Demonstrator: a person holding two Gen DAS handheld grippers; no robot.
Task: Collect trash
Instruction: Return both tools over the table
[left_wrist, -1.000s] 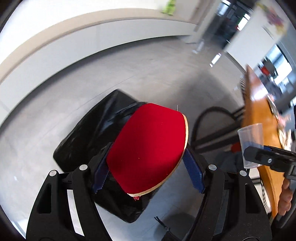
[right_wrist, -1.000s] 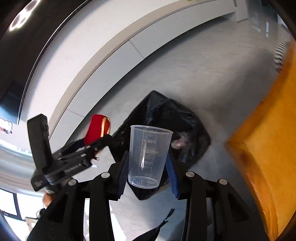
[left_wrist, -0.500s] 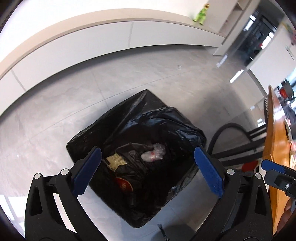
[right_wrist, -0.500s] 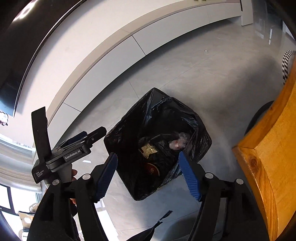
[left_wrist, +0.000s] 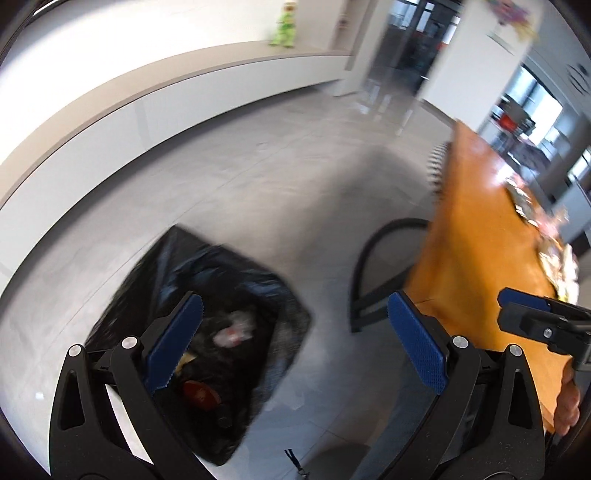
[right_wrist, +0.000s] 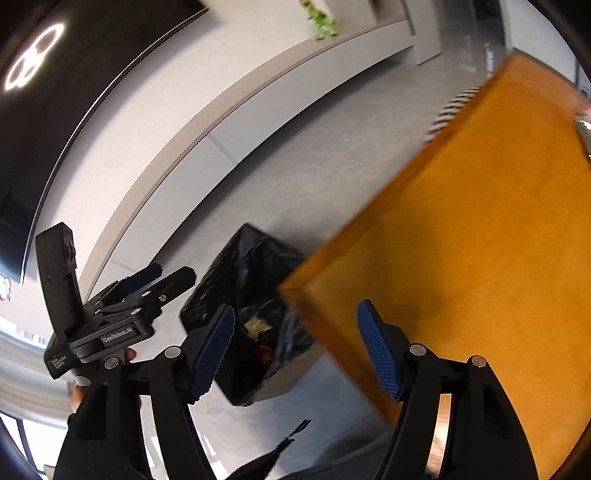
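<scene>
The trash bin (left_wrist: 221, 266), lined with a black bag, stands on the grey floor at the lower left. Inside it lie a red paddle (left_wrist: 201, 395) and crumpled clear plastic (left_wrist: 232, 330). My left gripper (left_wrist: 293, 301) hangs open and empty above the bin's right edge. In the right wrist view the bin (right_wrist: 255, 266) sits beside the corner of the wooden table (right_wrist: 480, 221). There my right gripper (right_wrist: 295, 308) is open with nothing in it, over that corner. The left gripper (right_wrist: 147, 280) shows at the far left, and the right gripper (left_wrist: 532, 321) at the left view's right edge.
A black curved chair frame (left_wrist: 369, 258) stands between bin and table (left_wrist: 480, 240). Small blurred items (left_wrist: 554, 251) lie far along the tabletop. A low white ledge (left_wrist: 184, 96) curves behind the floor, with a green toy figure (left_wrist: 282, 26) on it.
A second ago the left gripper held the red paddle and the right a clear measuring cup. Both jaws opened and the items dropped into the bin. Both grippers then swung right toward the table.
</scene>
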